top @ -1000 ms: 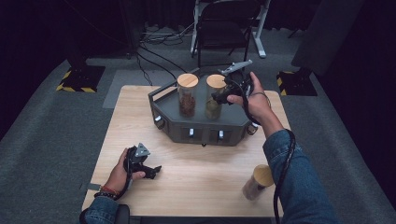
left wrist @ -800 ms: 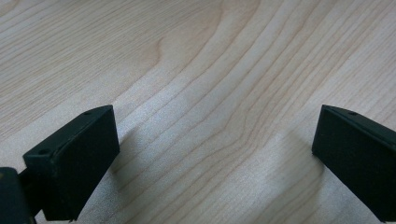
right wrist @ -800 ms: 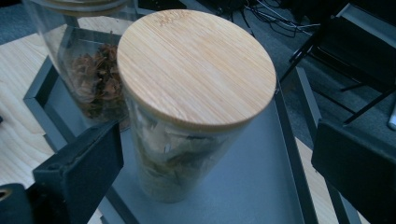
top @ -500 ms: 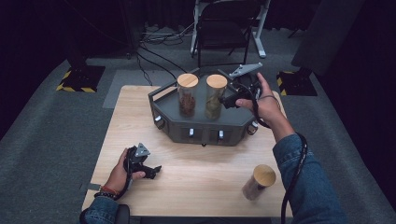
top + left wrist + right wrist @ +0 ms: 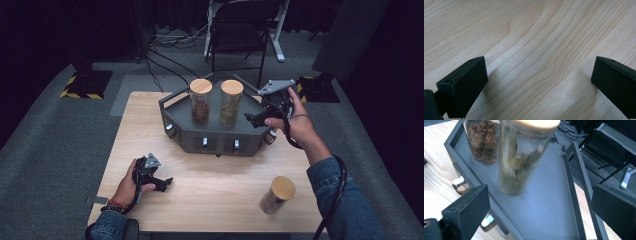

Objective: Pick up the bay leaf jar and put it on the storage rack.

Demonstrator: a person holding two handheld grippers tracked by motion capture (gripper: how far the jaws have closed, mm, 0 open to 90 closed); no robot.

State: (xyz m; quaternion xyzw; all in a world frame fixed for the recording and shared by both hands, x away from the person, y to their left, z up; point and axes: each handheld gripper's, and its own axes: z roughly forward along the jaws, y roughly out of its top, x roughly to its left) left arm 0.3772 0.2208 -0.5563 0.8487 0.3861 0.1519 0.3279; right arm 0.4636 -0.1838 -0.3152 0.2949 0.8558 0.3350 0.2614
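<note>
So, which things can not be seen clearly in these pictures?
- Third jar contents: high view, too small and dim.
- Pale-filled jar lid: right gripper view, cut by the top edge, blurred.
- Tray front knobs: high view, too small to identify.
- Left gripper: high view, partly covered by the hand.

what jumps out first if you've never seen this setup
Two tall jars with wooden lids, one of reddish bits and one of pale leaves, stand side by side in a dark grey tray at the table's far middle. The right gripper hovers open at the tray's right end, aimed at the pale jar. A third jar stands alone near the table's front right corner.
</note>
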